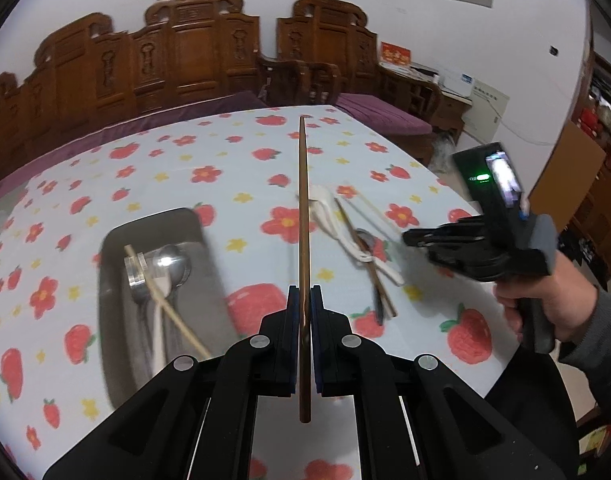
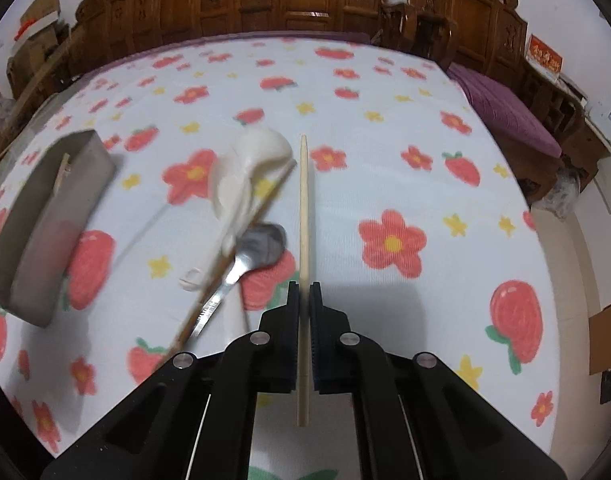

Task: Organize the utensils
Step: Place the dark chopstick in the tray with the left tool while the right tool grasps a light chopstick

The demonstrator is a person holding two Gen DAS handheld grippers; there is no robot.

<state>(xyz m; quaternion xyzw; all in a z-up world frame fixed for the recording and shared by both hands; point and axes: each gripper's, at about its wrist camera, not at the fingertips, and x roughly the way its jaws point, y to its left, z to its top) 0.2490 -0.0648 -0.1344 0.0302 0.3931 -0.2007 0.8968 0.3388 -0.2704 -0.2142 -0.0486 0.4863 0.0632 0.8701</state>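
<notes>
Between the blue pads of the left gripper (image 1: 304, 304) a dark brown chopstick (image 1: 303, 216) is being clamped, running straight ahead from the jaws over the strawberry-print tablecloth (image 1: 233, 168), its rear end sticking back past the pads. Ahead and to the left of that claw, a grey metal tray (image 1: 117, 240) is sitting on the cloth, holding a metal spoon (image 1: 170, 270), a pale chopstick (image 1: 165, 304) lying across it, and a white utensil too blurred to name. Ahead and to the right, a loose pile is lying: a white ceramic spoon (image 1: 325, 208), a brown chopstick (image 1: 365, 256), and another metal spoon (image 1: 367, 240). The right gripper (image 2: 304, 300) is pinching a pale wooden chopstick (image 2: 303, 216), likewise pointing forward. To its left the pile is showing again, with the white spoon (image 2: 245, 176), the metal spoon (image 2: 261, 244) and the brown chopstick (image 2: 233, 256) overlapping; farther left, the tray (image 2: 45, 216) is standing. A bare hand (image 1: 545, 300) is gripping the right tool's handle.
</notes>
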